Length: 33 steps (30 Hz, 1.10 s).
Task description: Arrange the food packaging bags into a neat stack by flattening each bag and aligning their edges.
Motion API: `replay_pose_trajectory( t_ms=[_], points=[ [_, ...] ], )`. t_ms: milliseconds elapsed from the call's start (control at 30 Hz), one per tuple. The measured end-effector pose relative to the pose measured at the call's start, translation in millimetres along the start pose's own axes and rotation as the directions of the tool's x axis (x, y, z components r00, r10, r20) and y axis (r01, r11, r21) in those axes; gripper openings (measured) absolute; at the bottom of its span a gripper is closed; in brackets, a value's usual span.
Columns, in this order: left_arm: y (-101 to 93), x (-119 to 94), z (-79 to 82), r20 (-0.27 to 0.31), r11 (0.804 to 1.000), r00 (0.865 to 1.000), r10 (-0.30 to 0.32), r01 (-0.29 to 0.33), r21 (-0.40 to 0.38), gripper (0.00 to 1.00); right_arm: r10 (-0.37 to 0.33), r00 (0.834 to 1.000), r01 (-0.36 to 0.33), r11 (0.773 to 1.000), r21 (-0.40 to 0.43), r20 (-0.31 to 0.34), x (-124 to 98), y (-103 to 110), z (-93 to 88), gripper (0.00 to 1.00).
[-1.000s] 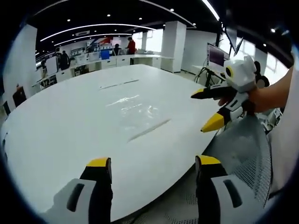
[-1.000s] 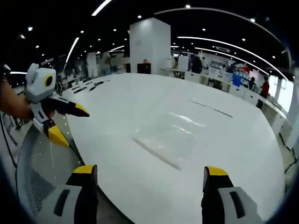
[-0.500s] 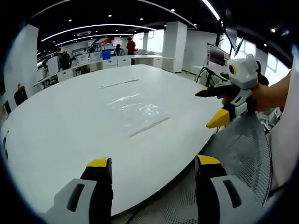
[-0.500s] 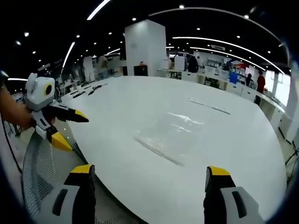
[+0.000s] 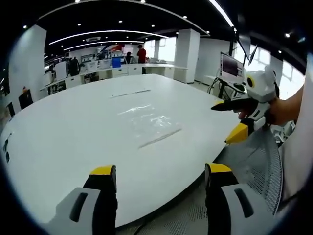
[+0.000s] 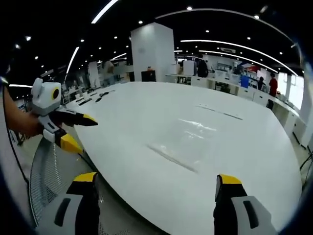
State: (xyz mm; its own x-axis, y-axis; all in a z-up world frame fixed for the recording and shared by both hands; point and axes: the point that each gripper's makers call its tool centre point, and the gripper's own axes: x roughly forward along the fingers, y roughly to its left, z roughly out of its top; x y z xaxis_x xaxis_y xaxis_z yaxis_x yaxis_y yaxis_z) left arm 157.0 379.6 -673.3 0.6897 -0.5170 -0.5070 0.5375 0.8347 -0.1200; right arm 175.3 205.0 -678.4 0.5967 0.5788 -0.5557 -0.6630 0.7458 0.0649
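Clear bags (image 5: 146, 120) lying flat mid-table (image 5: 58, 142), well beyond left gripper (image 5: 159, 172) and right gripper (image 6: 155, 182), both wide open and empty, held back at the near edge, probably for approach.

Bags (image 5: 149, 120) flat mid-table (image 5: 58, 142), mesh chair (image 5: 254, 161) at table's near edge

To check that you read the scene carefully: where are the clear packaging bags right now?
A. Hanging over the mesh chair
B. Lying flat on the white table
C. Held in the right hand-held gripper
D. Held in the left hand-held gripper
B: the clear packaging bags lie on the white table, and both the left hand-held gripper and the right hand-held gripper stand open and empty, short of them.
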Motion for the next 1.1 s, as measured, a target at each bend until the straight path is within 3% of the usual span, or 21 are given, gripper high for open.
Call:
replay_pose_trajectory(
  t_ms=[133, 400, 533, 1100],
  points=[
    [0.8, 1, 1.9, 0.008, 0.999, 1.000, 0.002, -0.002, -0.043, 0.73, -0.001, 1.000, 0.001, 1.000, -0.011, 0.006, 0, 5, -3.1, 0.99],
    [-4.9, 0, -0.5, 0.006, 1.000, 1.000, -0.021, 0.021, -0.020, 0.72, -0.015, 0.999, 0.014, 1.000, 0.012, 0.031, 1, 1, -2.2, 0.98],
    [-0.2, 0, 3.9, 0.030, 0.998, 0.999, -0.016, 0.018, -0.063, 0.70, -0.028, 0.999, 0.028, 0.999, 0.016, 0.020, 3, 0, -5.0, 0.96],
    [-6.2, -4, 9.6, 0.055, 0.996, 0.997, -0.051, 0.054, -0.069, 0.72, -0.101, 0.995, 0.101, 0.994, 0.029, -0.005, 6, -14, -9.3, 0.94]
  ],
)
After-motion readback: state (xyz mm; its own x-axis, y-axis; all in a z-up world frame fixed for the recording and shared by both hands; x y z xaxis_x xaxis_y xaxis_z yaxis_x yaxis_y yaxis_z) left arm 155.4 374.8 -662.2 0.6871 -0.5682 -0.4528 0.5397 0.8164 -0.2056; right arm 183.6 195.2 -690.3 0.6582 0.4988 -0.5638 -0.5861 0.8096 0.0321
